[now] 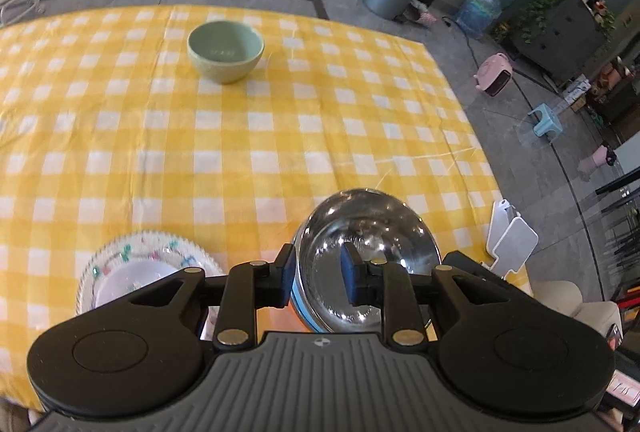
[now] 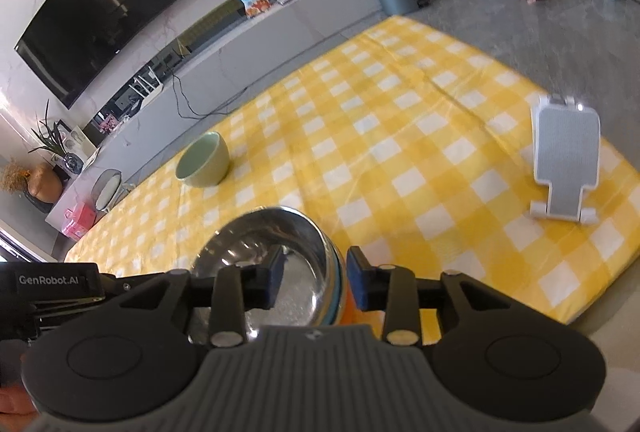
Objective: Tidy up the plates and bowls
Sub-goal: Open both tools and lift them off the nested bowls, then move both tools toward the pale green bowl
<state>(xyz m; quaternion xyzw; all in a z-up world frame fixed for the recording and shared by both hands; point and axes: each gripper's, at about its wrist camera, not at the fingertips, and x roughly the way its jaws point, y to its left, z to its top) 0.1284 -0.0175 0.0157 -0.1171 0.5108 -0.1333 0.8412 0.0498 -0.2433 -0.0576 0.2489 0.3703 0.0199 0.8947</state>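
Counting the tableware gives two bowls and one plate on the yellow checked tablecloth (image 1: 240,160), plus one white phone stand (image 2: 566,168).

The steel bowl (image 1: 366,256) is polished and mirror-bright inside, with a pale blue band running round its outer wall. It sits at about 5 o'clock in the left wrist view and about 6 o'clock in the right wrist view, right at the fingers of both tools. The green bowl (image 1: 226,50) is a matte, pale celadon colour, upright, well apart from the rest at about 11 o'clock in the left view. The patterned plate (image 1: 132,260) is white with a ridged rim and small coloured motifs, at about 7 o'clock, partly hidden under the left tool's body.

The left gripper (image 1: 320,274) points forward and down over the table, its jaws narrowly parted and straddling the steel bowl's near-left rim, one blue pad outside the wall and one inside. Whether the pads press the metal cannot be told. The right gripper (image 2: 316,282) is tilted, and likewise straddles the bowl's right rim with narrowly parted jaws; contact there is also unclear.
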